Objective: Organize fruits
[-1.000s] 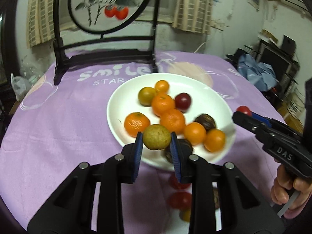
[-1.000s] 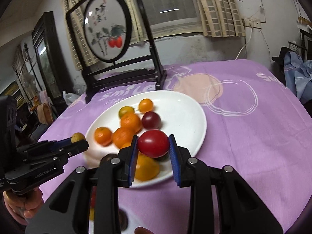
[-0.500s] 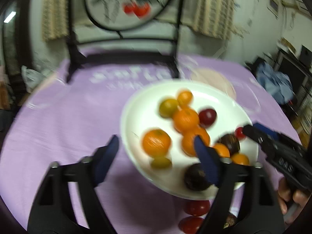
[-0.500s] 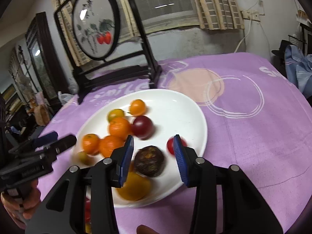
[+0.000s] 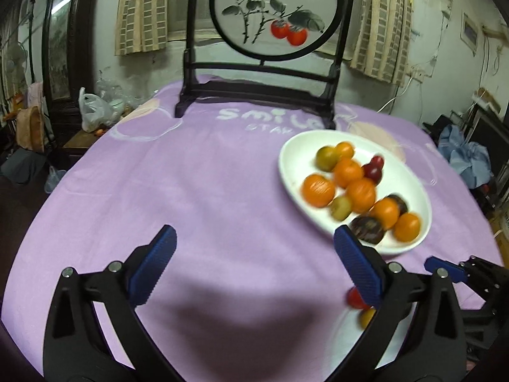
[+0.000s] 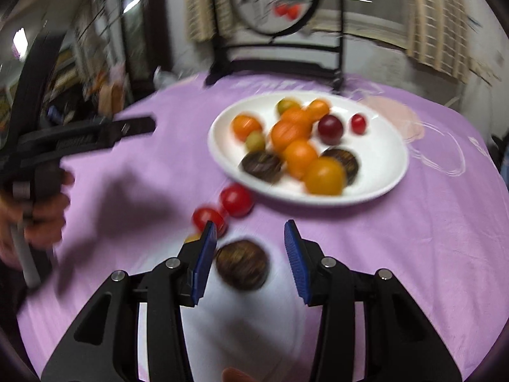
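A white plate [image 5: 292,159] [image 6: 381,172] on the purple cloth holds several oranges, green fruits, dark passion fruits and red tomatoes. My left gripper [image 5: 254,264] is wide open and empty, left of the plate above bare cloth. My right gripper [image 6: 251,251] is open above a white patch near me, with a dark passion fruit [image 6: 241,269] lying between its fingers. Two red tomatoes [image 6: 237,200] lie on the cloth just before the plate; one tomato [image 5: 354,299] shows in the left wrist view. The left gripper [image 6: 95,133] also shows in the right wrist view.
A black wooden stand with a round painted screen [image 5: 273,9] stands at the table's far edge. The purple cloth [image 5: 159,175] covers the round table. A small yellow fruit [image 5: 367,316] lies by the tomato. Clutter and a plastic bag [image 5: 94,111] sit beyond the table.
Both grippers opened: the left dropped its green fruit on the plate, the right its red tomato. Both then pulled back, the left swinging left, the right over the dark passion fruit.
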`<state>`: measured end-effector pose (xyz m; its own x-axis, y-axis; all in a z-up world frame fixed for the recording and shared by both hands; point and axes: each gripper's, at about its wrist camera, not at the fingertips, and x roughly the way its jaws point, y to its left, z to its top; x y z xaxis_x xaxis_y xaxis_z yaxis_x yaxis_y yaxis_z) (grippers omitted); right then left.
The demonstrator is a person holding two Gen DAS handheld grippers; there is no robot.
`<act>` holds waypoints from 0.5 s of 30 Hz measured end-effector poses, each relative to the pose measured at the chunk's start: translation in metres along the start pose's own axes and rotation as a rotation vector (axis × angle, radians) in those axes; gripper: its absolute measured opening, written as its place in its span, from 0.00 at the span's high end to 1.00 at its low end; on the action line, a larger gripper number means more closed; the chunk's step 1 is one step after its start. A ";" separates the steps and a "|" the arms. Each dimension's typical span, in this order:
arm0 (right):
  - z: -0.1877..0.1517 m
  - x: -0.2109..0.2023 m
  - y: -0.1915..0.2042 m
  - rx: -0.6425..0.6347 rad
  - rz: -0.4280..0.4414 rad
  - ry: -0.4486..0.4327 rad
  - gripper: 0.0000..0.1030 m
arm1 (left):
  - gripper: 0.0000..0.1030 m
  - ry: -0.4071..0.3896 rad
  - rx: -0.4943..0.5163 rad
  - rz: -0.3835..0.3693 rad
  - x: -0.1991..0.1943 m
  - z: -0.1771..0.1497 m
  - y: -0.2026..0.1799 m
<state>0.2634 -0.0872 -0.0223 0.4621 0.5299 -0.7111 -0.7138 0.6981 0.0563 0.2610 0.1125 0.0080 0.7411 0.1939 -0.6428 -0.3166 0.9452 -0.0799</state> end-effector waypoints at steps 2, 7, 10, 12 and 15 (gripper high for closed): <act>-0.003 0.001 0.007 -0.044 -0.011 0.016 0.57 | 0.02 0.002 0.011 0.017 0.000 -0.003 0.002; -0.011 0.008 0.011 -0.077 -0.018 0.061 0.57 | 0.02 0.020 0.019 0.005 0.001 -0.008 0.001; -0.013 0.014 0.010 -0.079 -0.033 0.079 0.57 | 0.02 0.013 0.038 0.010 -0.001 -0.009 -0.002; -0.014 0.016 0.010 -0.073 -0.032 0.088 0.57 | 0.02 0.012 0.045 0.008 -0.002 -0.009 -0.004; -0.015 0.019 0.010 -0.073 -0.033 0.098 0.57 | 0.02 0.016 0.053 0.002 -0.002 -0.010 -0.005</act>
<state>0.2572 -0.0775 -0.0458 0.4349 0.4549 -0.7771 -0.7369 0.6758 -0.0168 0.2557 0.1044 0.0021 0.7305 0.1923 -0.6552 -0.2865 0.9573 -0.0385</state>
